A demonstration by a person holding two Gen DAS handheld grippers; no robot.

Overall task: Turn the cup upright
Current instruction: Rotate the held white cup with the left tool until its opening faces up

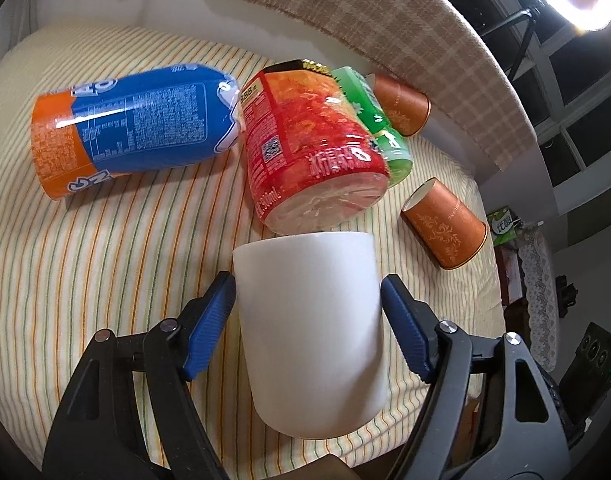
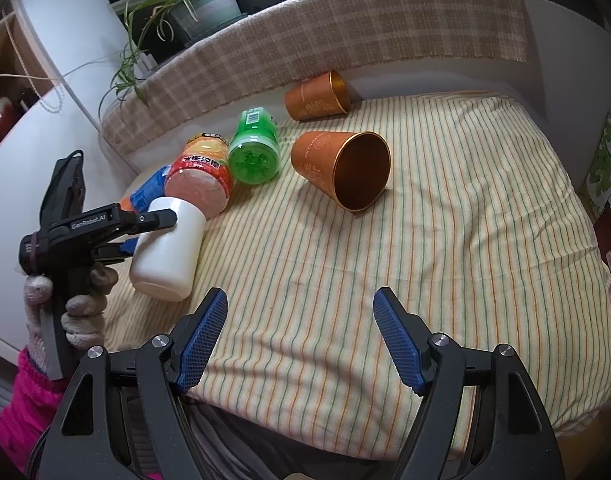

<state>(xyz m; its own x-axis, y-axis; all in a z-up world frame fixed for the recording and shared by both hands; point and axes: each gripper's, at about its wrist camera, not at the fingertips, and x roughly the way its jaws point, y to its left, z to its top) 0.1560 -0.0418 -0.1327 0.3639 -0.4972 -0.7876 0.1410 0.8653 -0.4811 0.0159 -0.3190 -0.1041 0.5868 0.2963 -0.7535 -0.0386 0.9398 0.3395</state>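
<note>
Our left gripper (image 1: 308, 316) clamps one white cup (image 1: 311, 332), axis running away from us, tilted. Ahead lie three bottles (image 1: 309, 144) and two orange cups (image 1: 445, 228). Our right gripper (image 2: 299, 336) gapes wide.

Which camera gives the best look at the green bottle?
The right wrist view: the green bottle lies fully visible, its base facing the camera. In the left wrist view only a sliver shows behind the red-labelled bottle.
</note>
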